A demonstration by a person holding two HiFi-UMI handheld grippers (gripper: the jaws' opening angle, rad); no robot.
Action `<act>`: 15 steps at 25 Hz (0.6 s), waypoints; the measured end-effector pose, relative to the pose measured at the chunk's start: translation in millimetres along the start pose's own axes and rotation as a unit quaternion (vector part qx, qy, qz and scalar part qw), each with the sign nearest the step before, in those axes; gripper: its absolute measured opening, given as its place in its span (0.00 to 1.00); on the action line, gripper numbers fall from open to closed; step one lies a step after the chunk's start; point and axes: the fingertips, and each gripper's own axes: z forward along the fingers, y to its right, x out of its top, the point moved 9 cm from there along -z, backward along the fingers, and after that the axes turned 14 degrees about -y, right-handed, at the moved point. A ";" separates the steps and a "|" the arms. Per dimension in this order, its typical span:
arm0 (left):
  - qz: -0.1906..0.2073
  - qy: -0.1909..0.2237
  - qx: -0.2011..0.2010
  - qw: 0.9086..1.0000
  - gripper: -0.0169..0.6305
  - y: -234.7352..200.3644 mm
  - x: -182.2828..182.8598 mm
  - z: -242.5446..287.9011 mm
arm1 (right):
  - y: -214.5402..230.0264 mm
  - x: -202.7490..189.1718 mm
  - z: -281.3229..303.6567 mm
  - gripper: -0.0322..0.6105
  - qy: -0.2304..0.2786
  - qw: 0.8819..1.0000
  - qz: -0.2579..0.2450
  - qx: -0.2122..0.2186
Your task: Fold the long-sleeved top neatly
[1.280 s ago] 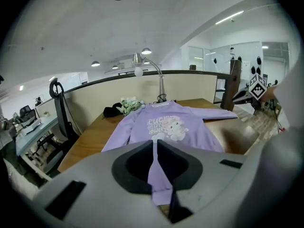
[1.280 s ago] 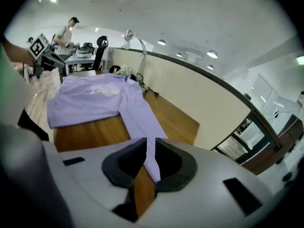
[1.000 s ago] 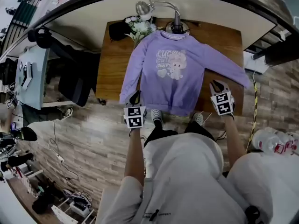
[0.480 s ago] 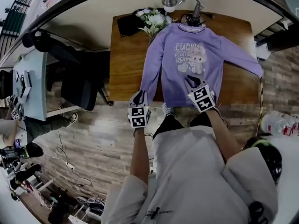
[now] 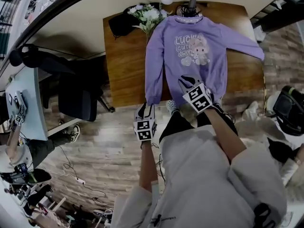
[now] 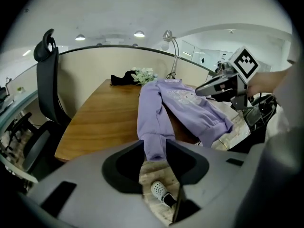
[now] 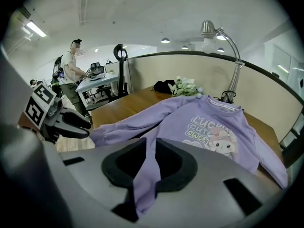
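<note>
Head view has the purple top (image 5: 190, 46) spread face-up on the counter (image 5: 126, 70). Right gripper (image 5: 186, 81) is clamped on a pinch of the hem (image 7: 142, 184), seemingly to lift it for a fold. Left gripper (image 5: 146, 107) has just been opening, fingers (image 6: 123, 167) apart with the sleeve cuff (image 6: 154, 148) loose between them, probably letting go.

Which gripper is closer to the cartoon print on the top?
Right. The right gripper, shut on the top, is just on the print's near side. The left gripper is off at the sleeve cuff, jaws just opened around it.
</note>
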 end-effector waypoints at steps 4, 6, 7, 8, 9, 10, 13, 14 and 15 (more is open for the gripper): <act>0.001 -0.010 -0.007 1.000 0.27 -10.6 -10.2 13.2 | -16.5 -2.4 6.4 0.15 -0.010 1.000 -0.006 0.000; 0.003 -0.011 -0.010 1.000 0.26 -11.9 -14.6 18.8 | -23.3 -9.8 6.3 0.15 -0.016 1.000 -0.011 0.000; 0.004 -0.005 -0.012 1.000 0.19 -11.4 -14.3 19.9 | -24.7 -13.8 4.6 0.15 -0.019 1.000 -0.012 -0.002; 0.006 0.003 -0.013 1.000 0.11 -11.3 -12.1 18.8 | -25.2 -16.8 2.6 0.15 -0.023 1.000 -0.011 -0.004; 0.009 0.009 -0.012 1.000 0.09 -12.0 -8.8 15.7 | -25.0 -18.6 0.6 0.15 -0.025 1.000 -0.010 -0.008; 0.014 0.013 -0.009 1.000 0.08 -13.6 -5.0 11.1 | -24.2 -19.9 -0.9 0.15 -0.028 0.999 -0.009 -0.014; 0.037 0.030 0.015 0.999 0.08 -21.9 11.2 -8.2 | -20.2 -27.8 -0.7 0.15 -0.038 0.999 0.003 -0.028; 0.044 0.039 0.025 0.998 0.08 -26.6 18.8 -15.5 | -19.2 -31.4 0.1 0.15 -0.042 0.999 0.008 -0.028; 0.052 0.049 0.036 0.997 0.08 -32.4 27.2 -22.1 | -18.4 -34.3 0.8 0.15 -0.044 0.999 0.012 -0.028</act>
